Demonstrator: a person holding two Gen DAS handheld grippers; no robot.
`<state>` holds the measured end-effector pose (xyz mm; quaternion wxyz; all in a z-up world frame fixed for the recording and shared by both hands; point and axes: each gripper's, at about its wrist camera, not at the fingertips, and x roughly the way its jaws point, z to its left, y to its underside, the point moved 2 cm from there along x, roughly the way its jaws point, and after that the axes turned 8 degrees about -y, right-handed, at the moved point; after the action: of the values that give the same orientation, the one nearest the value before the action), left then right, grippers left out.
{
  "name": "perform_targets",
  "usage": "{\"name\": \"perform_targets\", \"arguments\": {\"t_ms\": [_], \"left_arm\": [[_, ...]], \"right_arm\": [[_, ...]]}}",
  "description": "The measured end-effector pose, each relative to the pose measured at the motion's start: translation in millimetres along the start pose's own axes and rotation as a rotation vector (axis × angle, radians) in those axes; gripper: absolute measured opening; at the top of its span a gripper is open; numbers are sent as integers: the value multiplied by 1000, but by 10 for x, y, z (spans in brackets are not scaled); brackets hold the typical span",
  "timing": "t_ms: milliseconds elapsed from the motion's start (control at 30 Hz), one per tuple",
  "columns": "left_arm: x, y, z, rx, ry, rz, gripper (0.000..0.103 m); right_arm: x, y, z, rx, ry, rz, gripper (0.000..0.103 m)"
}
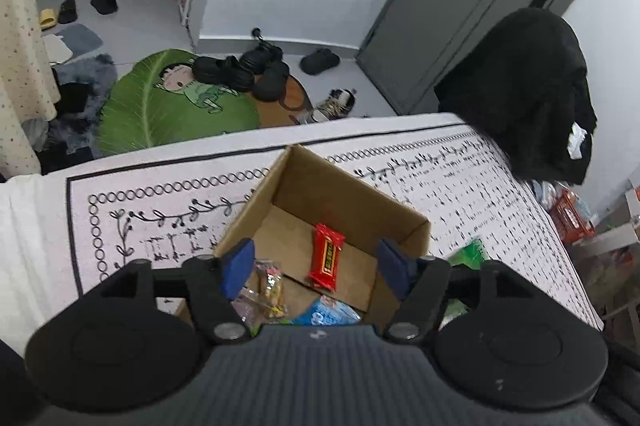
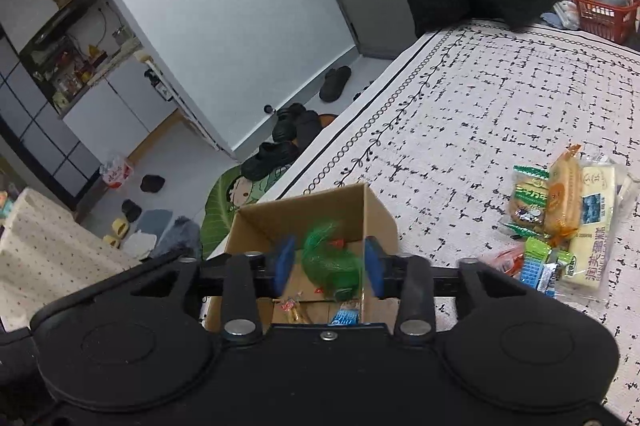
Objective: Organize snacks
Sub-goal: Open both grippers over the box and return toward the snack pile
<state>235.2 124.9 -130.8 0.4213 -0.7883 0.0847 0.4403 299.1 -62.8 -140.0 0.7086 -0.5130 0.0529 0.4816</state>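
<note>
The left tool (image 1: 316, 268) hangs over an open cardboard box (image 1: 352, 193) that sits on a patterned white cloth (image 1: 480, 193), its blue pads spread wide with nothing between them. Just ahead of its tips a red snack bar (image 1: 326, 256) lies on the box floor; under the tips are a clear packet of small sweets (image 1: 272, 286) and a blue-and-white packet (image 1: 328, 312). The right tool (image 2: 328, 262) is over the same cardboard box (image 2: 380, 214), jaws partly apart, with a green snack packet (image 2: 332, 258) in the gap; the packet is blurred, and the pads do not appear to press on it. To the right of this tool, well outside the box, a heap of wrapped snacks (image 2: 568, 209) lies on the cloth (image 2: 480, 113), among them biscuit packs and a pale cake in clear wrap.
</note>
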Motion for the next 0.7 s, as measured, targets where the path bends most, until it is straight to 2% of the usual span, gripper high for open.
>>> {"name": "perform_targets", "arguments": {"t_ms": [67, 300, 467, 700], "left_arm": [[-1, -2, 1, -7, -4, -3, 72], [20, 92, -111, 34, 7, 16, 77], [11, 180, -217, 65, 27, 22, 84], [-28, 305, -366, 107, 51, 17, 88]], "right_arm": [[-51, -10, -48, 2, 4, -11, 54], [-207, 15, -272, 28, 36, -21, 55], [-331, 37, -452, 40, 61, -29, 58], [-559, 37, -750, 70, 88, -60, 64]]}}
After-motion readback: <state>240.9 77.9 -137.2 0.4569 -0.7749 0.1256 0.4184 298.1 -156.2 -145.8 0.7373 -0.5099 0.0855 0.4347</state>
